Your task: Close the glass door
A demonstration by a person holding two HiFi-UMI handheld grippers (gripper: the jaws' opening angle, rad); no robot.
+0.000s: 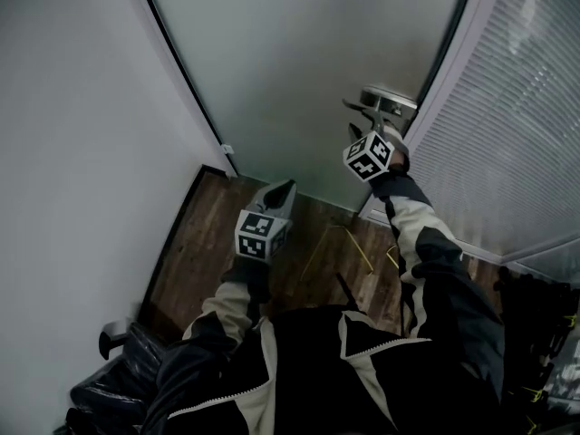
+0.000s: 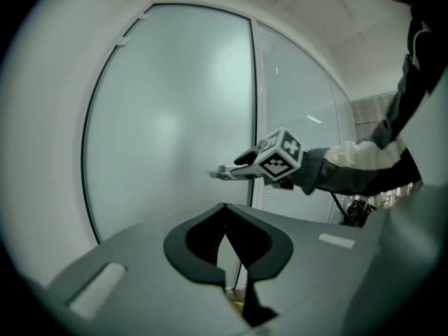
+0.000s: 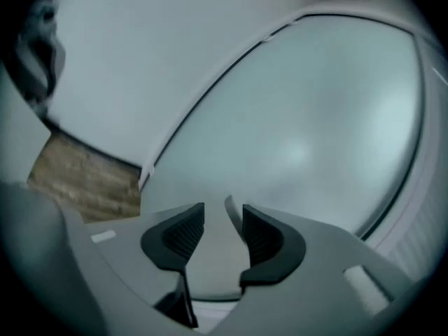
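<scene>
The frosted glass door (image 1: 308,71) fills the far side ahead of me, in a dark curved frame. Its metal lever handle (image 1: 388,103) sits at the door's right edge. My right gripper (image 1: 361,123) is raised right up against that handle, marker cube just below it. In the right gripper view its jaws (image 3: 222,212) stand apart, with a thin pale sliver just inside the right pad (image 3: 260,235); the pads press on nothing. My left gripper (image 1: 283,188) hangs lower and to the left, aimed at the door, its tips (image 2: 225,208) together and empty.
A plain white wall (image 1: 82,152) runs along the left. A glazed panel with blinds (image 1: 507,134) stands to the right of the door. Below are a dark wooden floor (image 1: 208,234), a yellow cable (image 1: 340,243) and a black bag (image 1: 136,352) at bottom left.
</scene>
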